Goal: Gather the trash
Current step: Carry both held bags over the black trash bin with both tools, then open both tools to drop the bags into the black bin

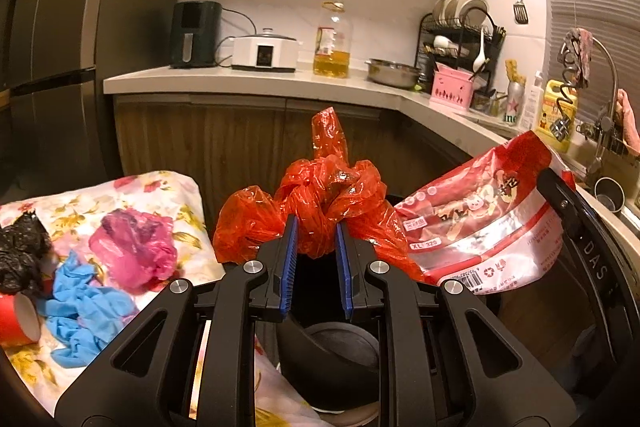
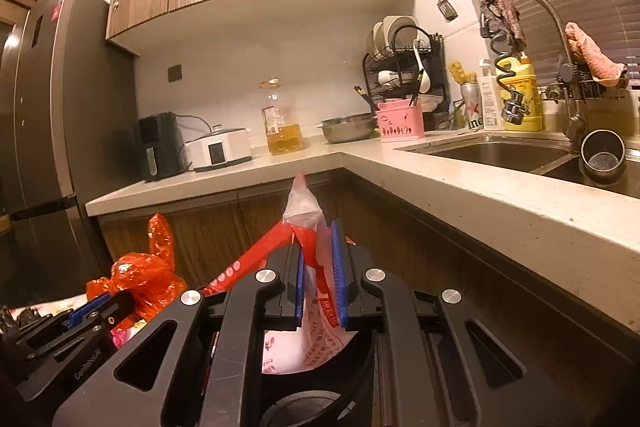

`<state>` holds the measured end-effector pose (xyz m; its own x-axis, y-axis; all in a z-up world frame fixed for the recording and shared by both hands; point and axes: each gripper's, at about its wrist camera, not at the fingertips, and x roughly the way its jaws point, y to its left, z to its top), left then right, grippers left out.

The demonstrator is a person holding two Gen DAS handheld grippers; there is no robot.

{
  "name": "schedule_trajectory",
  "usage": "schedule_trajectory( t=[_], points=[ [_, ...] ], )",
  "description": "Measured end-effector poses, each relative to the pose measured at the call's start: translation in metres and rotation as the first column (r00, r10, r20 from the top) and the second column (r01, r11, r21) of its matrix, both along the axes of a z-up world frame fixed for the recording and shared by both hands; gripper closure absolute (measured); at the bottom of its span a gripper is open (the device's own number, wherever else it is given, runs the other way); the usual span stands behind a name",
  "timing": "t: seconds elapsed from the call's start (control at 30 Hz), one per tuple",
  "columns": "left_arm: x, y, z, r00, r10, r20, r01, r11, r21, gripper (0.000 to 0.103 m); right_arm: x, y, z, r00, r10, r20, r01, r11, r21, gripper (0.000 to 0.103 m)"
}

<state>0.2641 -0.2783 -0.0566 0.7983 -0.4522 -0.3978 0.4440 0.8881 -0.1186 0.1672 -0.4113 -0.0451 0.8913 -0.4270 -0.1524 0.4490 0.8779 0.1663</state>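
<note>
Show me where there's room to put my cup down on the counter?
The bare stretch of counter in front of the sink is free, and so is the patch between the oil bottle and the white cooker. By the dish rack and pink caddy it's crowded.

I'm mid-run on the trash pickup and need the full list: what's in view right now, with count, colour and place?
orange plastic bag: one, orange, clamped in the left tool
printed package: one, red and white, clamped in the right tool
pink bag: one, pink, on the floral cloth
blue gloves: crumpled bunch, blue, on the cloth
black bag: one, black, cloth's left edge
paper cup: one, red, lying on its side
black bin: one, under both tools
oil bottle: one, yellow oil, on the counter
steel bowl: one, on the counter
left tool: black, blue pads
right tool: black, blue pads
</note>
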Motion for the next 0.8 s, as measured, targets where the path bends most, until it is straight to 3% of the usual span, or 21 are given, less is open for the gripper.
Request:
schedule_trajectory(
  t=[0.3,0.43,0.47,0.53,0.67,0.8],
  points=[
    [0.006,-0.013,-0.008,0.999,-0.05,-0.018,0.05,0.999,-0.002,0.082,0.011,-0.007,-0.009,0.998,0.054,-0.017,-0.054,0.999,0.0,0.085],
    [0.007,-0.019,-0.012,0.996,-0.081,-0.026,0.082,0.997,0.008,0.077,0.015,-0.009,-0.013,0.997,0.073,-0.032,-0.072,0.997,0.011,0.072],
    [0.005,-0.019,-0.014,0.996,-0.081,-0.022,0.082,0.997,0.014,0.071,0.015,-0.009,-0.013,0.997,0.075,-0.034,-0.075,0.997,0.012,0.07],
    [0.004,-0.017,-0.015,0.997,-0.072,-0.019,0.072,0.997,0.011,0.058,0.014,-0.01,-0.014,0.996,0.082,-0.031,-0.081,0.997,0.015,0.054],
    [0.003,-0.009,-0.014,0.999,-0.031,-0.015,0.031,1.0,-0.005,0.041,0.012,-0.01,-0.014,0.996,0.084,-0.029,-0.084,0.996,0.01,0.049],
    [0.001,0.003,-0.013,1.0,0.01,-0.014,-0.01,1.0,-0.007,0.031,0.011,-0.008,-0.014,0.995,0.094,-0.033,-0.094,0.996,0.014,0.042]
  ],
)
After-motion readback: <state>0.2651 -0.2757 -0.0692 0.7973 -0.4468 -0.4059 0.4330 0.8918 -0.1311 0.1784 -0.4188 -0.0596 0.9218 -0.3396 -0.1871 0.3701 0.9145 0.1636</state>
